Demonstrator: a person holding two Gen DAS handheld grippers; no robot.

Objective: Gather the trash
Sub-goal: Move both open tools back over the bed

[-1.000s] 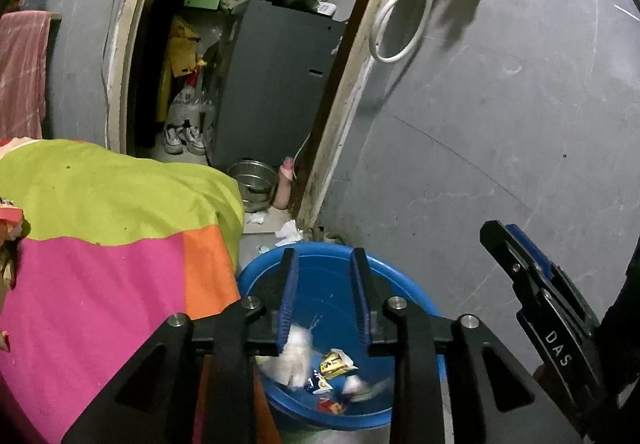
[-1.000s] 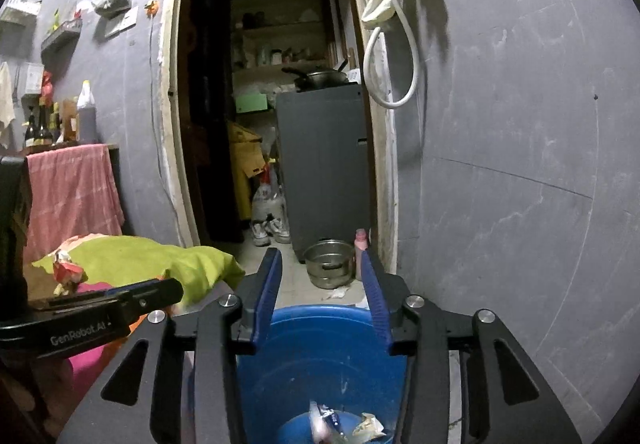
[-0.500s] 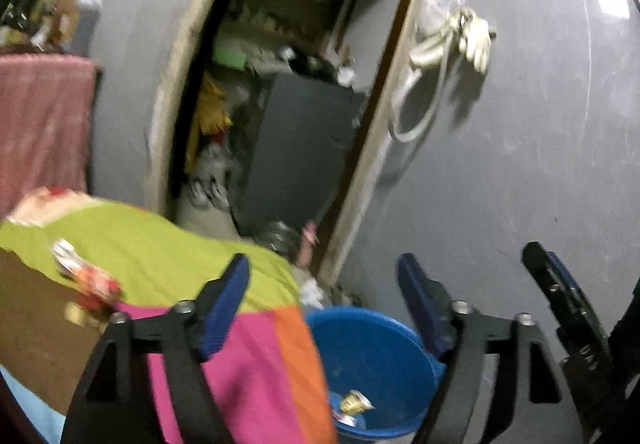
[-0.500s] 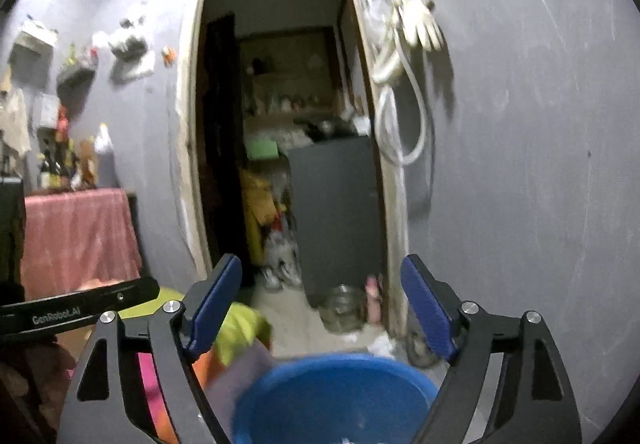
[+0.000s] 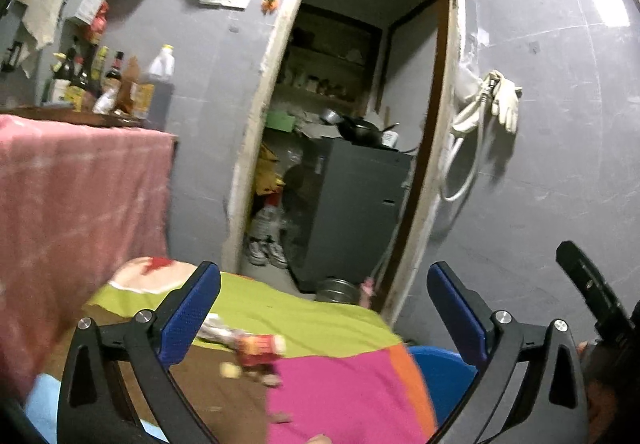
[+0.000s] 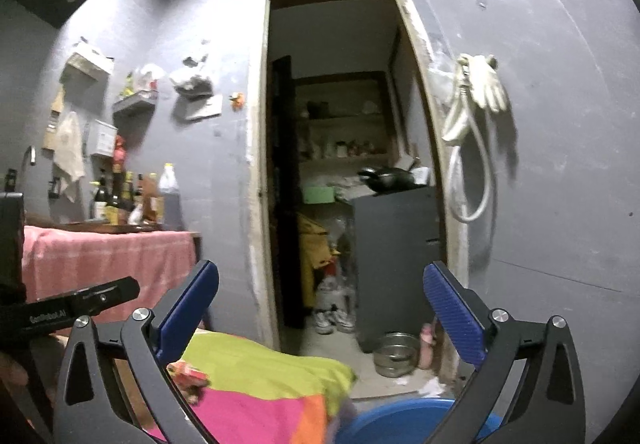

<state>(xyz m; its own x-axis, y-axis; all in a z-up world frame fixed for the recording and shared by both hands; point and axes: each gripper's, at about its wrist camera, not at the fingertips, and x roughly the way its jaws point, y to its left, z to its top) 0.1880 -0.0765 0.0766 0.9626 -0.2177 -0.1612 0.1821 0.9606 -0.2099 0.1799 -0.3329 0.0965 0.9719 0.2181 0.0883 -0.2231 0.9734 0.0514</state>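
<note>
In the left wrist view, the left gripper point(image 5: 322, 306) is seen with its blue-padded fingers point(image 5: 188, 318) spread wide and nothing caught between them, so it is released and empty. It is held above a bed or table draped in a patchwork cloth point(image 5: 344, 392) of green, pink, orange and brown. A red wrapper point(image 5: 259, 348) is seen lying on the cloth near the seam of the green and brown panels, slightly left of the gap between the fingers, with a silvery scrap point(image 5: 214, 328) touching it on the left and a small pale crumb point(image 5: 229, 369) just nearer; these are judged to be the trash not yet collected, and the wide opening looks suited to closing over them. The rim of a blue bucket point(image 5: 438, 364) is seen low on the right, beside the cloth's edge, presumably kept close so that pieces can be dropped in. In the right wrist view, the right gripper point(image 6: 320, 306) is likewise spread apart and empty, pointed rather high toward the doorway point(image 6: 344, 163). The same wrapper point(image 6: 188, 374) is glimpsed near its left finger, on the green panel, and the bucket point(image 6: 400, 422) lies at the bottom edge, right of centre, by the cloth point(image 6: 272, 404).
</note>
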